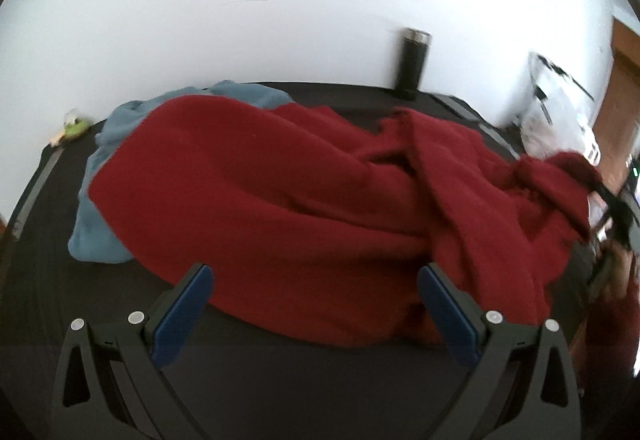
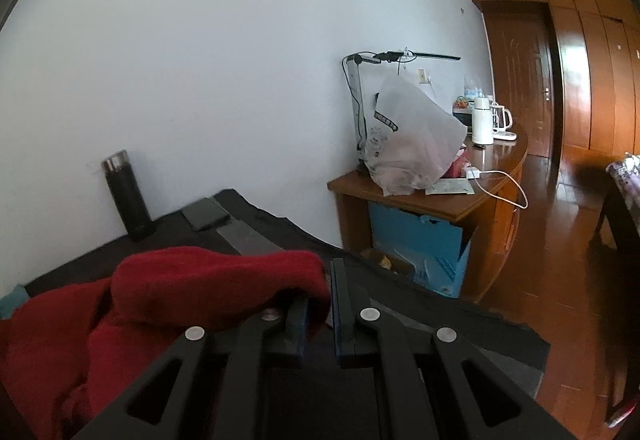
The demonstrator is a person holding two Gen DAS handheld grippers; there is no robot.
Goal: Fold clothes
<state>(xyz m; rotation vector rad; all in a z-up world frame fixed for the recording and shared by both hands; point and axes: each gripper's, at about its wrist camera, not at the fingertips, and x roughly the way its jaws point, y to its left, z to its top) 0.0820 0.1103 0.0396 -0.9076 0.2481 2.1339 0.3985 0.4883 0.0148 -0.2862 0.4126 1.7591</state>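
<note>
Black-covered table (image 1: 48, 280) against white wall (image 1: 280, 0). Red sweater (image 1: 300, 208) heaped mid-table, overlapping a blue garment (image 1: 100, 224). Dark flask (image 1: 412, 60) behind sweater, at the wall. Left gripper (image 1: 314, 280) spread wide, empty. Right gripper (image 2: 320, 292) pinching sweater's edge.

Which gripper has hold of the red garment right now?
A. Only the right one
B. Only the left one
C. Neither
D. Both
A. In the right wrist view the right gripper has its jaws nearly closed on a bunched end of the red garment, while in the left wrist view the left gripper sits wide open over the cloth, pinching nothing.
</note>
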